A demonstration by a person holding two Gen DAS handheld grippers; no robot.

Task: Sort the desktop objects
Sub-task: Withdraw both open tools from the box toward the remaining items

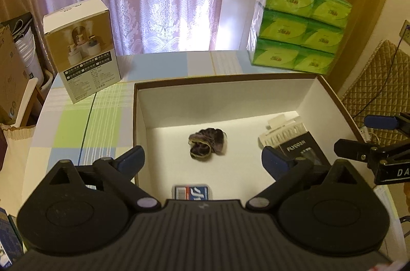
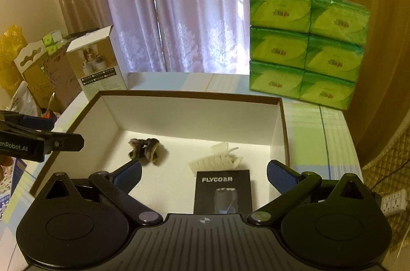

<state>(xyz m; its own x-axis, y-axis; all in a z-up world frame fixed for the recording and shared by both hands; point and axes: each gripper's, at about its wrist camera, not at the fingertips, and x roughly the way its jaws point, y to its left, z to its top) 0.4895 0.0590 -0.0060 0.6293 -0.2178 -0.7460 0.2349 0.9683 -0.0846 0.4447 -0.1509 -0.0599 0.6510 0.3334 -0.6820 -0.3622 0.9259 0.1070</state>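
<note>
An open cardboard box point(image 1: 139, 122) point(image 2: 278, 132) with a white inside lies on the checked tablecloth. On its floor rest a dark scrunchie point(image 1: 207, 146) point(image 2: 144, 150), a white hair claw clip point(image 1: 282, 131) point(image 2: 217, 160), a black FLYCO box point(image 1: 303, 150) point(image 2: 221, 191) and a blue-and-white pack point(image 1: 193, 193) at the near wall. My left gripper point(image 1: 203, 160) hovers open over the box's near part, holding nothing. My right gripper point(image 2: 205, 177) stands open above the FLYCO box, holding nothing. Each gripper shows at the edge of the other's view.
A stack of green tissue packs point(image 1: 299, 25) point(image 2: 305, 45) stands behind the box on the right. A white and brown product carton point(image 1: 82, 50) point(image 2: 100, 63) stands at the back left. Curtains hang behind the table. Bags and cartons point(image 2: 38, 76) crowd the left side.
</note>
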